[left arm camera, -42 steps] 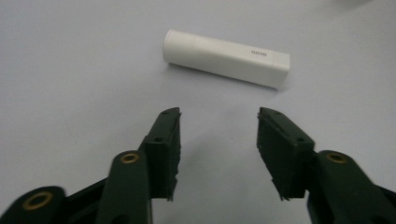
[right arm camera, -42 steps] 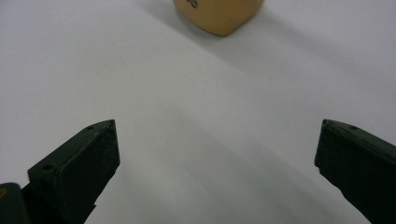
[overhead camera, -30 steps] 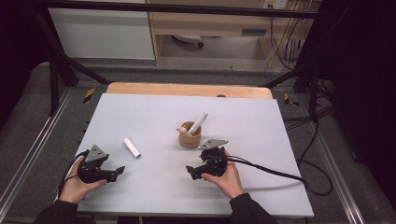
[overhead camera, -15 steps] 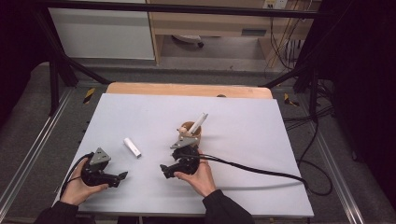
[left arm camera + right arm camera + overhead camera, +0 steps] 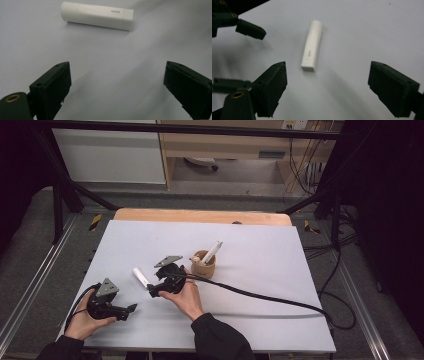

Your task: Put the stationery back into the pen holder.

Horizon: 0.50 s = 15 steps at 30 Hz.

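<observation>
A white capped tube (image 5: 141, 276) lies flat on the pale table sheet (image 5: 260, 285). My right gripper (image 5: 153, 290) hovers just right of it, pointing toward it. In the right gripper view the tube (image 5: 311, 48) lies a little ahead of the right gripper (image 5: 329, 85), whose jaws stand apart after just closing a little, with nothing between them. My left gripper (image 5: 131, 309) rests at the front left, open and empty. From the left gripper view the tube (image 5: 97, 15) lies crosswise beyond the left gripper (image 5: 117, 85). A wooden cup (image 5: 203, 266) holds another white tube (image 5: 212, 251).
The right gripper's black cable (image 5: 260, 296) trails across the sheet to the right edge. A wooden tabletop strip (image 5: 200, 216) shows beyond the sheet. The left gripper's fingers (image 5: 249, 28) appear at the top left of the right gripper view, close to the tube.
The right hand has swept left from in front of the wooden cup to beside the lying white tube. The left hand has stayed in place.
</observation>
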Motion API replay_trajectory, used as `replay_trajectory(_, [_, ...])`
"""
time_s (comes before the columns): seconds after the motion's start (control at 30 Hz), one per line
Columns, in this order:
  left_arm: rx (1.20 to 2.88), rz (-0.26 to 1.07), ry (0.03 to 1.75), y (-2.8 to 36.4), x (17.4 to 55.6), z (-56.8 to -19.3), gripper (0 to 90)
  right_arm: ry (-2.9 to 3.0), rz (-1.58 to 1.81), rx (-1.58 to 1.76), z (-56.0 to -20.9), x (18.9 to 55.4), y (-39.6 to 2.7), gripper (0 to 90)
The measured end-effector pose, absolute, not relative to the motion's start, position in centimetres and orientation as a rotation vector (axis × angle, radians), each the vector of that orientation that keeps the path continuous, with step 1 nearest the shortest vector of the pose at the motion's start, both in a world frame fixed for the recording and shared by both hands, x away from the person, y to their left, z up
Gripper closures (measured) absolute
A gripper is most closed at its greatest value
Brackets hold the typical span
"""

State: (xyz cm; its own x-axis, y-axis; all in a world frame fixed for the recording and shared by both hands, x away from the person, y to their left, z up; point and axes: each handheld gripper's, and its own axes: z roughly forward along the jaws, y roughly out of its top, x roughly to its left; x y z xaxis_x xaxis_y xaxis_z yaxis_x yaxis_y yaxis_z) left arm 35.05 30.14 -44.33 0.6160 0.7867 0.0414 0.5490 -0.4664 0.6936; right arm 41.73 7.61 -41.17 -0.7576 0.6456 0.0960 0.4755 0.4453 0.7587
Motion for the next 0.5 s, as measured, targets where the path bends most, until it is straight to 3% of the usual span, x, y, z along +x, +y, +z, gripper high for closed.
replay_trajectory(0.5, [2.191, 0.465, 1.048, 30.1, 35.1, -44.4, 7.7, 2.491, 1.192, 0.986, -44.4, 43.0, 11.6, 51.1])
